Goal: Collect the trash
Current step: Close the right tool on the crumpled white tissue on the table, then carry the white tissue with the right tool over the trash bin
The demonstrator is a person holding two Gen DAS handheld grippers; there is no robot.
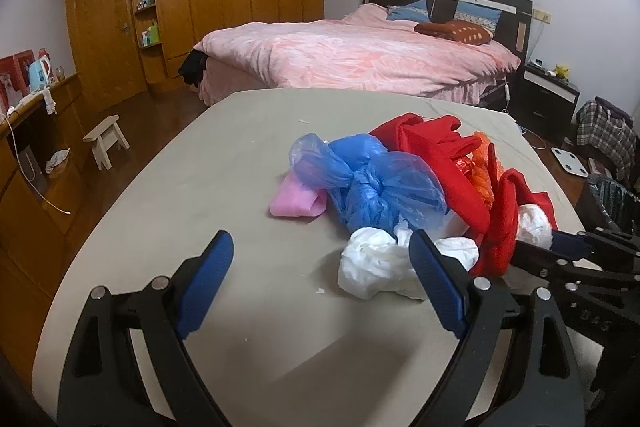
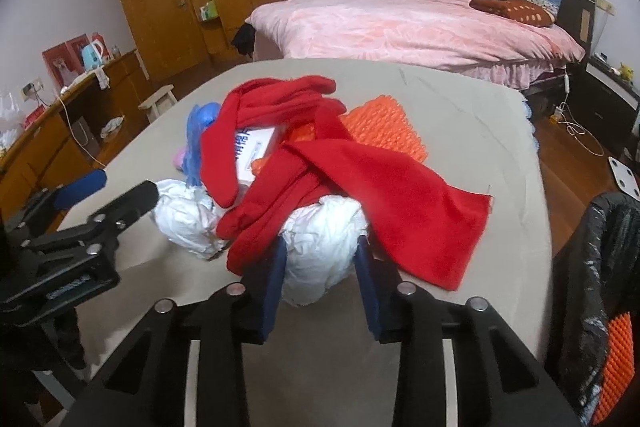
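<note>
While the left claw point(image 1: 322, 267) gapes wide over bare table point(image 1: 180, 187), the right claw point(image 2: 322, 263) brackets a white paper wad point(image 2: 324, 247) near the table's right edge.

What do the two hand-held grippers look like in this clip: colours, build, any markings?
Both match: the left hand-held gripper and right hand-held gripper have black angular linkage arms with silver round pivot pins and blue ribbed finger pads. One body bears small pale lettering, unreadable. No cables or sleeves show.

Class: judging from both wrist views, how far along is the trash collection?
Done: orange mesh sits in the black-lined bin. In hand: right gripper brackets a white wad. Left: blue bag, pink bag, other white wad; left gripper open.
</note>
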